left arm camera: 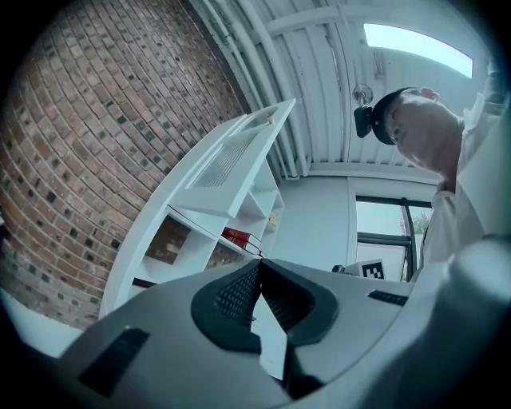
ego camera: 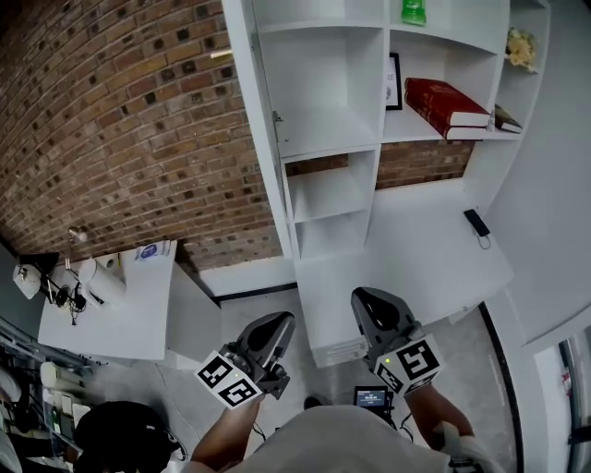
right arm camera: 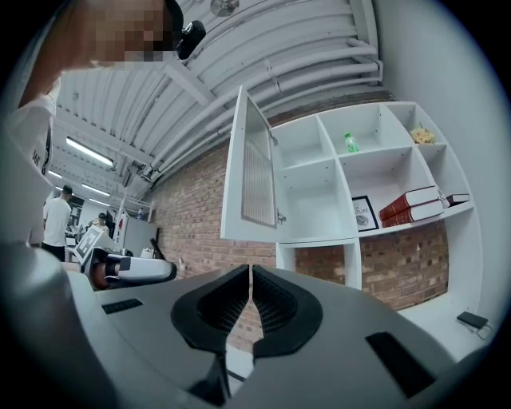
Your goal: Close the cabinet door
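While the door (right arm camera: pixel 254 172) is left open:
Door: swung wide out from the top left box of the shelf (right arm camera: pixel 342 180).
Left claw (left arm camera: pixel 259 264): pressed shut, nothing is held.
Right claw (right arm camera: pixel 249 270): pressed shut, nothing is held, kept well apart from door.

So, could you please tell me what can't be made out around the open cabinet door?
Green bottle: cut off by the head view's top edge.
Framed picture: edge-on in the head view; print too small in the right gripper view.
Red books: titles too small, every view.
Metal fitting by the cabinet door: too small, right gripper view.
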The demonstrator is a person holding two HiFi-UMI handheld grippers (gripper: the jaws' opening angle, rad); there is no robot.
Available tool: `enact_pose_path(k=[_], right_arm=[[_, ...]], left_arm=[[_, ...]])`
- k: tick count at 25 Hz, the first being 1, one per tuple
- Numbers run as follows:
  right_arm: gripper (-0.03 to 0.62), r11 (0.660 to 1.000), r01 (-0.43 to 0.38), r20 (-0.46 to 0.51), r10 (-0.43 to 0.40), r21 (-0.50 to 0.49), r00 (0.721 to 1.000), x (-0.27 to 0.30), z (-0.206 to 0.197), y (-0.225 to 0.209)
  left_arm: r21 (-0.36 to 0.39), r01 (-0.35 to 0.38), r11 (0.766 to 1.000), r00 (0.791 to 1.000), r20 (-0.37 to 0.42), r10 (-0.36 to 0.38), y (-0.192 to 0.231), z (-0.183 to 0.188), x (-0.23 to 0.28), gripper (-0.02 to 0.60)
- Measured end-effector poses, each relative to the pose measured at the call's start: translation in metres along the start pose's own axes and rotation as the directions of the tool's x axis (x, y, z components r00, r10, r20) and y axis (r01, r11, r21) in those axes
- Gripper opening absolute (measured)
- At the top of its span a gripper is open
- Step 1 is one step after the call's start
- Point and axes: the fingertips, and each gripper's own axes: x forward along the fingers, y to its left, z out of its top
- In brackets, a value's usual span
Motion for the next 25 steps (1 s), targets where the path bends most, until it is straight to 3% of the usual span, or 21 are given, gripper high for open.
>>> enact_pose_path(k=[8, 17, 25], right_arm=[[0.031, 1.0, -0.003, 0.043, 0.004, -0.027, 0.999, 0.021, 0.01, -0.005], [0.031, 0.997, -0.07, 0.045, 0.072, -0.039, 0.996, 0.029, 0.012, -0.023], [0.031, 0.986, -0.111, 0.104, 0.124, -0.123, 0.987, 0.042, 0.049, -0.025]], left_arm=[[0.01, 0.018, 1.0, 1.0, 0.016, -0.018, 0.015, 0.007, 0.013, 0.009], [0.05, -0.027, 0.998, 0.998, 0.057, 0.024, 0.013, 0.011, 0.029, 0.009], [0.146, -0.014, 0.989, 0.994, 0.106, -0.002, 0.013, 0.051, 0.039, 0.009]])
